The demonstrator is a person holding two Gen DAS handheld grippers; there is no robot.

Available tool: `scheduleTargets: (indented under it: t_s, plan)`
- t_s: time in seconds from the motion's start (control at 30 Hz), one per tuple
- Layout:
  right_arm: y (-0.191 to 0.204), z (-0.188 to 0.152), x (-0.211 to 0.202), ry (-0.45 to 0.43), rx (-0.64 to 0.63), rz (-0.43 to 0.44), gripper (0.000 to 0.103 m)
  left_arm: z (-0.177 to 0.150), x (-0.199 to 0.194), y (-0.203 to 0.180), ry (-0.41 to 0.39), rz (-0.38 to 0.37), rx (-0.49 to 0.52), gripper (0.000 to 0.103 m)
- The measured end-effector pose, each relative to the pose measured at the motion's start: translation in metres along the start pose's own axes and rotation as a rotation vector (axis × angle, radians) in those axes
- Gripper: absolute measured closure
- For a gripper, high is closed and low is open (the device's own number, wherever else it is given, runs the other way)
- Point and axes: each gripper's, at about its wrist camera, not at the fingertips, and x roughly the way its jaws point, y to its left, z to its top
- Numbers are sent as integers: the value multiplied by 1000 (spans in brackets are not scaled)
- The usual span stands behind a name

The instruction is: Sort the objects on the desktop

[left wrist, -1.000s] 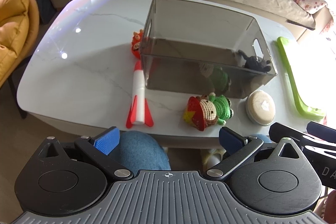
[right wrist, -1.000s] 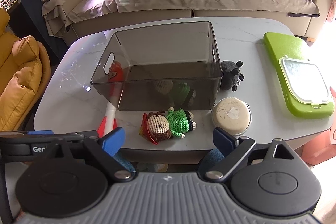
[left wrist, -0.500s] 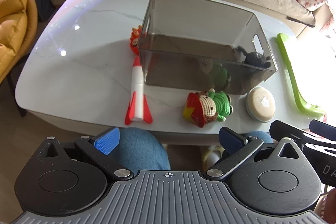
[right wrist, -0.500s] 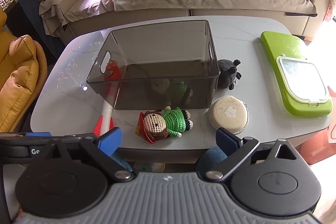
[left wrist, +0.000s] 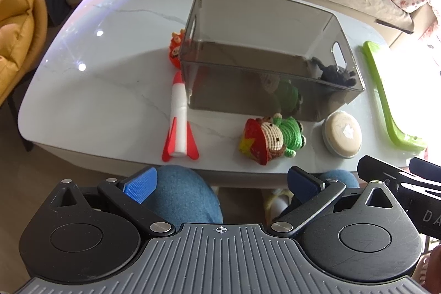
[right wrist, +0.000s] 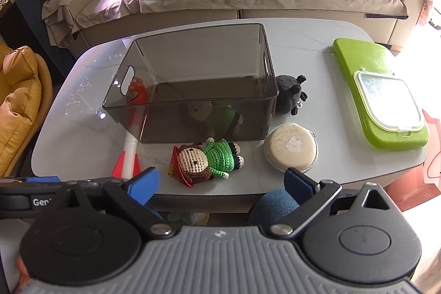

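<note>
Left hand-held gripper (left wrist: 220,181) and right hand-held gripper (right wrist: 222,182): both released, blue pads spread wide, nothing between them. Both hang off the near edge of the white marble worktop (left wrist: 104,73), above the person's denim-clad knees (left wrist: 182,197); neither touches any object.

Task objects, all on the worktop beyond the pads. Smoked clear bin (right wrist: 198,73): upright, open-topped, at the centre, holding nothing; the shapes in its front wall are reflections. Crochet doll (right wrist: 206,160), green body and red hat: lying on its side just before the bin's front wall, nearest to both grippers. Round cream case (right wrist: 290,146): just right of the doll, close to the bin's front right corner. Toy rocket (left wrist: 179,120), white with red fins: lying along the bin's left side, fins toward the near edge. Small orange figure (left wrist: 175,50): against the bin's left wall, beyond the rocket's nose. Dark plush (right wrist: 289,95): against the bin's right wall. Green wipes pack (right wrist: 377,92), clear flap on top: flat, well apart at the right.

Writing: partial white letters "Gen" on the left unit's body in the right wrist view; "DA" on the right unit's body in the left wrist view. No label on the objects is legible.
</note>
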Motion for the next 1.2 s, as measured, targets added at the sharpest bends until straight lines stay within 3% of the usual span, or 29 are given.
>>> scheduleTargets:
  t_s: [0.87, 0.97, 1.07, 1.2]
  plan:
    - [2, 9, 44, 98, -1, -28, 5, 13, 59, 31, 113, -17, -94, 0]
    - [2, 10, 50, 112, -2, -31, 5, 14, 67, 36, 102, -47, -91, 0]
    - [-5, 12, 54, 98, 16, -21, 5, 15, 77, 49, 34, -106, -84, 0]
    - [-33, 12, 48, -36, 153, 61, 5, 25, 102, 80, -58, -126, -95, 0]
